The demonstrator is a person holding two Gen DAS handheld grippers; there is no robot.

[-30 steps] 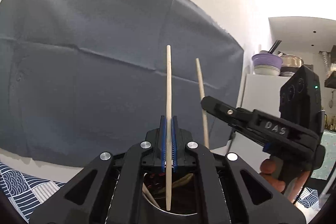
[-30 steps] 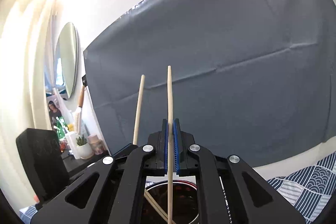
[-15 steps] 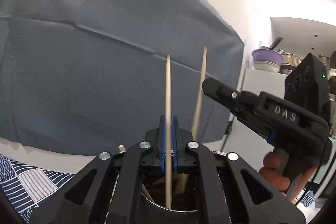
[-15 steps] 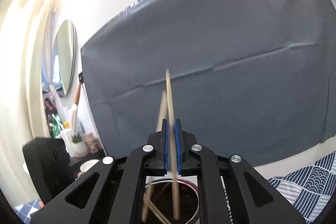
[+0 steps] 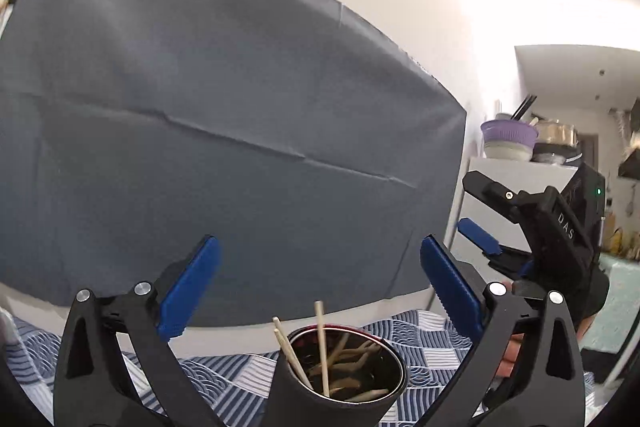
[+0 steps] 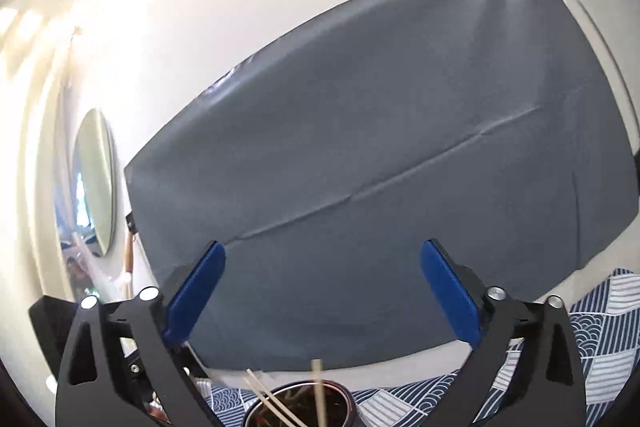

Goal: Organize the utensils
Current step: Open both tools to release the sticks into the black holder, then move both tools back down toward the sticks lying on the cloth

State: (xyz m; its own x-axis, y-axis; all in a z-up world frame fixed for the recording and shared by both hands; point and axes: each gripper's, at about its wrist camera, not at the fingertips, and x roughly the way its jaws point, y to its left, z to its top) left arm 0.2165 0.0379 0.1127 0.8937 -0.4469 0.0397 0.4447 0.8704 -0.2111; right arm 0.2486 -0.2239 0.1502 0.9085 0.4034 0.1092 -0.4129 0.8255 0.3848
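A black cup with a shiny metal inside point(image 5: 384, 393) stands on the patterned cloth, right below both grippers. Several wooden chopsticks point(image 5: 322, 347) stand in it, ends poking above the rim. My left gripper point(image 5: 318, 285) is open and empty above the cup. My right gripper point(image 6: 322, 291) is open and empty too; below it the cup rim point(image 6: 348, 397) and chopsticks point(image 6: 318, 387) show. The right gripper also shows in the left wrist view point(image 5: 480, 211), to the right, jaws apart.
A blue and white patterned tablecloth point(image 5: 424, 339) covers the table. A large grey cloth point(image 5: 220, 147) hangs on the wall behind. A white cabinet point(image 5: 516, 183) with bowls stands at right. An oval mirror point(image 6: 96, 183) hangs at left.
Both grippers have opened and let go of their chopsticks, which have dropped into the cup. Both views have tilted so the cup and tablecloth show more.
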